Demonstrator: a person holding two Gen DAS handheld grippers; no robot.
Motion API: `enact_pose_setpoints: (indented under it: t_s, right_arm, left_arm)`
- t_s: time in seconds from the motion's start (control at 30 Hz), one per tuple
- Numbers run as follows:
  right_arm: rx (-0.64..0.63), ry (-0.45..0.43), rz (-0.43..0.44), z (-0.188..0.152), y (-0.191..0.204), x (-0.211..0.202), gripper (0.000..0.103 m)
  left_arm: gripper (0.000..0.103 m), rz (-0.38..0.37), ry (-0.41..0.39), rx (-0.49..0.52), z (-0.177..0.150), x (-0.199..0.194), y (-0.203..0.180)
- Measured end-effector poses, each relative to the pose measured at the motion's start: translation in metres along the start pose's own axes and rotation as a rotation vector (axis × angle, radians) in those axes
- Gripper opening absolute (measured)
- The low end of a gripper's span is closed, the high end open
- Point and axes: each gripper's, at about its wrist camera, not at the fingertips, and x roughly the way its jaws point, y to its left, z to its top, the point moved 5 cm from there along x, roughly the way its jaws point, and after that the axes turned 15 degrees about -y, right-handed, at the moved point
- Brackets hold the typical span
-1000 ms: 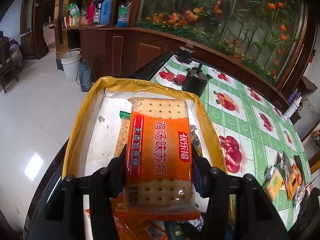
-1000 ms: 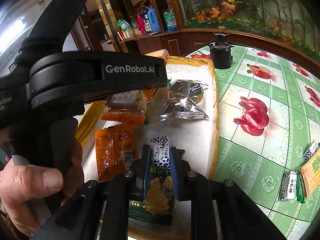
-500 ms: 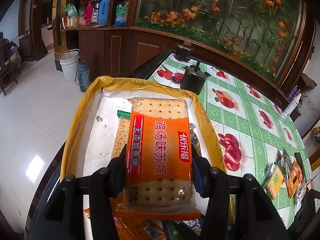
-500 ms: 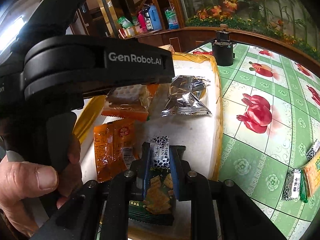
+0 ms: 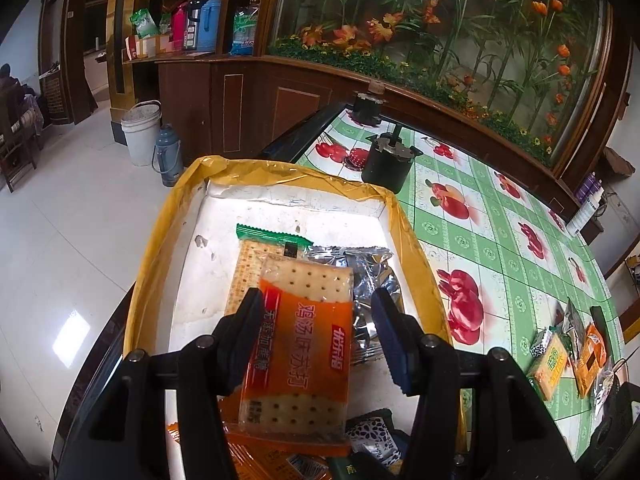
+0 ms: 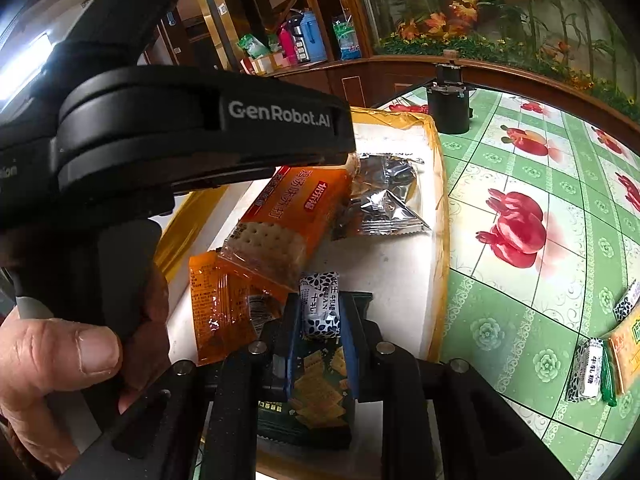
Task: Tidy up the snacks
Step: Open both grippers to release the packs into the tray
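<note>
In the tray [image 5: 280,178], the left gripper [image 5: 316,336] stands open around an orange cracker pack [image 5: 304,344], silver packet [image 5: 368,276] at 3 o'clock; the right gripper [image 6: 320,324] pinches a small candy [image 6: 320,310].

Both grippers matte black, silver pivot screws, blue pads on the fingers [image 5: 390,332]. White "GenRobot.AI" lettering on left gripper [image 6: 280,114] housing. Bare hand [image 6: 60,368] on handle.

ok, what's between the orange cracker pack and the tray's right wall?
A crumpled silver foil packet lies on the tray floor between the orange cracker pack and the tray's right wall. Both wrist views show it.
</note>
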Motion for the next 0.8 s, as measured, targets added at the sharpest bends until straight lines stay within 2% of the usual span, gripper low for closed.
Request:
enact_pose_setpoints:
  t_s: [0.2, 0.57, 0.8]
  right_arm:
    - [-0.015, -0.018, 0.003, 0.004, 0.002, -0.006, 0.023]
    - [0.030, -0.077, 0.018, 0.018, -0.003, -0.027, 0.023]
    - [0.122, -0.103, 0.017, 0.033, -0.024, -0.052, 0.023]
  left_arm:
    - [0.063, 0.003, -0.007, 0.002, 0.000, 0.000, 0.000]
    - [0.066, 0.007, -0.021, 0.008, 0.003, -0.002, 0.002]
    - [0.067, 0.003, -0.062, 0.018, 0.008, -0.011, -0.002]
